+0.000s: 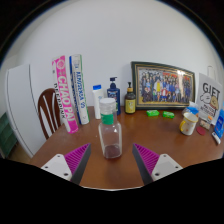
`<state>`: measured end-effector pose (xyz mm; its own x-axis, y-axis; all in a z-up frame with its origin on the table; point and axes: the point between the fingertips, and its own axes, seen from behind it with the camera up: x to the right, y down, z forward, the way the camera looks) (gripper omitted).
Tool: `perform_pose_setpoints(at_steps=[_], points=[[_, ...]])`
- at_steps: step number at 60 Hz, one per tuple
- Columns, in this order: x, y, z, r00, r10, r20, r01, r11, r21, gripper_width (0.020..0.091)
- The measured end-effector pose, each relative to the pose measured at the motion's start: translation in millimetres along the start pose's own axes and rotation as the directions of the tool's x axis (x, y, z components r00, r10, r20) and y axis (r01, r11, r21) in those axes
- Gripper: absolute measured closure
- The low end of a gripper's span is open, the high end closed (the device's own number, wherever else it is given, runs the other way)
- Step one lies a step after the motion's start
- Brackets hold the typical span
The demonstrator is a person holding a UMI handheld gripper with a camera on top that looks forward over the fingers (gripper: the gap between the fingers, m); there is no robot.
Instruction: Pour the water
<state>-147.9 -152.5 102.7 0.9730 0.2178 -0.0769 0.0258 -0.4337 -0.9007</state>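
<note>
A clear plastic bottle (109, 134) with a green cap stands upright on the brown wooden table (170, 145), just ahead of my fingers and centred between them. It looks almost empty. My gripper (112, 160) is open, its pink pads (77, 159) spread wide to either side, with a gap between each one and the bottle. Nothing is held.
Along the wall behind stand tall boxes (67, 92), a white bottle (97, 100), a dark blue pump bottle (114, 95), a small amber bottle (130, 98) and a framed photo (161, 85). A jar (188, 121) and a box (208, 100) are at the right. A chair (47, 110) stands left.
</note>
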Motion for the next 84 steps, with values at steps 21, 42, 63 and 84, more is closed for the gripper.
perform_pose_setpoints(at_steps=[21,42,63,84], points=[[-6.3,8.3,104.2,0.998,-0.008,0.058,0.005,0.999,0.041,0.0446],[6.7,-8.8,105.3,0.999,0.002,0.032,-0.005,0.996,0.090,0.0671],[61.1,-146.1,77.4,0.816,0.531,0.230,-0.565,0.816,0.122,0.0673],[193.5,-215.5,96.0,0.078,0.892,0.446,-0.987,0.132,-0.091,0.0671]])
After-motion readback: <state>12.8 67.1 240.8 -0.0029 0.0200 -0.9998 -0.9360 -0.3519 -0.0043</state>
